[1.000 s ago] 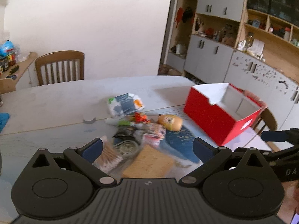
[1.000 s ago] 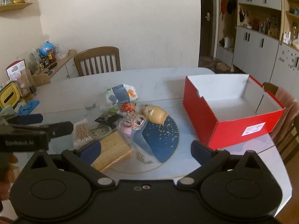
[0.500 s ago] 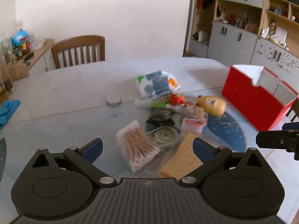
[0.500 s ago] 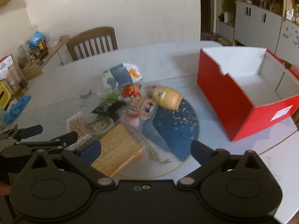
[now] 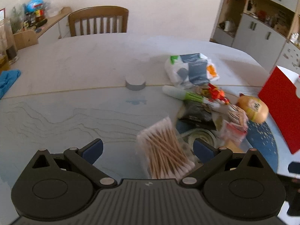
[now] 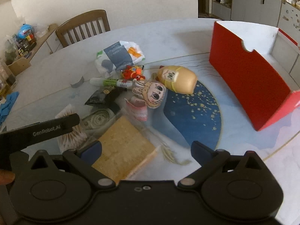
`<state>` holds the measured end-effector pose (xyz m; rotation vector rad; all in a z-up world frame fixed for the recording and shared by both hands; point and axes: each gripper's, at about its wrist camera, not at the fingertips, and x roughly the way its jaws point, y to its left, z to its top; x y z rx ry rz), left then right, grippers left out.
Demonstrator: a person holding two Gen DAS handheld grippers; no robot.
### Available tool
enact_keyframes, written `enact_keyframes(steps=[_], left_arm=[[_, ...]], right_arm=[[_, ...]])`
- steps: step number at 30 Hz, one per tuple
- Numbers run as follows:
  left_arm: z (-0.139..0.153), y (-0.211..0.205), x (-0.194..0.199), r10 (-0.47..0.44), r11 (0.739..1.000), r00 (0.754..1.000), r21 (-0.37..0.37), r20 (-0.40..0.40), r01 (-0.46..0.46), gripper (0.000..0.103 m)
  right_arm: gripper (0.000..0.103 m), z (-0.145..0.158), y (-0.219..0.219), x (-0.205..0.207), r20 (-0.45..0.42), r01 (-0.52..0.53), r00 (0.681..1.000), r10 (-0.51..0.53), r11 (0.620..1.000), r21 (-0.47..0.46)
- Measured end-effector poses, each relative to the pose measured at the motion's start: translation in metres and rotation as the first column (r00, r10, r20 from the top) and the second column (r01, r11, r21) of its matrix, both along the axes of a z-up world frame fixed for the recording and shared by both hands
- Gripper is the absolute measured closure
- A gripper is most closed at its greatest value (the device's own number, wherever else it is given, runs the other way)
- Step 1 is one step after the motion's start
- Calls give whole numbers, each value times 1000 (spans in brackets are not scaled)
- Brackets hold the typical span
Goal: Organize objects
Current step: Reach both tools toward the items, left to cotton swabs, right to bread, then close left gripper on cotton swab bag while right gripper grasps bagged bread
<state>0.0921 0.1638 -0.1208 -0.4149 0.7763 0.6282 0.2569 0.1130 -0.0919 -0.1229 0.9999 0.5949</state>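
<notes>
My left gripper [image 5: 148,148] was spread wide, empty, over the clear crinkly pack of cotton swabs [image 5: 165,150] on the glossy marble table [image 5: 75,112]; sticks ran near-left to far-right. Right gripper [image 6: 146,150] was open too, above the flat rough board [image 6: 123,148]. Red cardboard box [image 6: 249,78] sat right.

Ahead of the hand-held gripper, beyond the desk [image 5: 78,56]: wooden chair [image 5: 98,21] against a pale wall [image 5: 150,3]. Far left: cluttered sideboard [image 5: 46,21], blue cloth [image 5: 8,80] on the desk edge. Far right: grey cabinets [image 5: 262,31] with wooden shelves.
</notes>
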Motion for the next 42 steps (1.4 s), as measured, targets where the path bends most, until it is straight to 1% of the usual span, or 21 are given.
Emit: enact_keyframes(steps=[1,4,6,7,13,15,18,20,21,22,23,24,25,28,35,40,42], left_arm=[[-1,2,1,23,1000,1000,-3,0,-23,1],[-4,7,5,52,999,999,-16,-2,-52,1],[-6,9,5,51,998,999,-34,3,-51,1],[-7,10,6,77,996,997,-42,7,-76,1],[-14,14,1,84,993,996,-78,5,-83,10],[-16,15,-2,85,993,996,-85,10,-84,10],[-16,14,-8,74,992,996,-105,40,-69,24],[-15,15,-11,88,991,995,-110,51,-82,36],[-15,15,-13,85,990,995,-114,53,-78,41],[-15,15,-14,91,990,994,-118,56,-84,48],[-15,15,-17,84,990,994,-117,66,-76,52],[-15,14,-19,81,991,995,-111,66,-74,52],[-16,12,-21,241,966,968,-120,75,-231,55],[-17,8,-28,230,967,969,-128,85,-219,61],[-18,-3,-39,223,970,971,-123,91,-211,64],[-18,-12,-46,207,970,973,-153,104,-190,65],[-18,-16,-47,199,970,974,-161,107,-180,66]], right_arm=[[2,-1,4,1,5,-3,1000,3,1000,-6],[2,-5,13,1,15,-7,1000,7,1000,-26],[2,-7,18,2,13,-1,1000,2,1000,-31],[2,-7,20,3,13,2,1000,-2,999,-32],[2,-11,34,7,31,5,1000,-3,999,-47],[2,-13,40,8,32,3,999,-1,998,-55],[2,-16,47,8,39,7,999,-4,998,-62],[2,-19,52,8,45,-2,999,6,997,-76],[2,-20,54,8,53,-7,999,12,996,-88],[2,-21,55,7,58,-10,998,15,995,-97],[1,-23,57,6,62,-15,998,22,994,-107],[1,-25,59,4,66,-21,997,29,993,-120],[1,-27,60,3,71,-24,997,33,991,-130],[1,-29,58,-1,86,-41,995,53,990,-135],[1,-31,35,-4,80,-73,993,85,988,-137],[1,-28,15,-7,76,-117,989,129,983,-142],[1,-21,8,-9,96,-140,983,154,981,-135]])
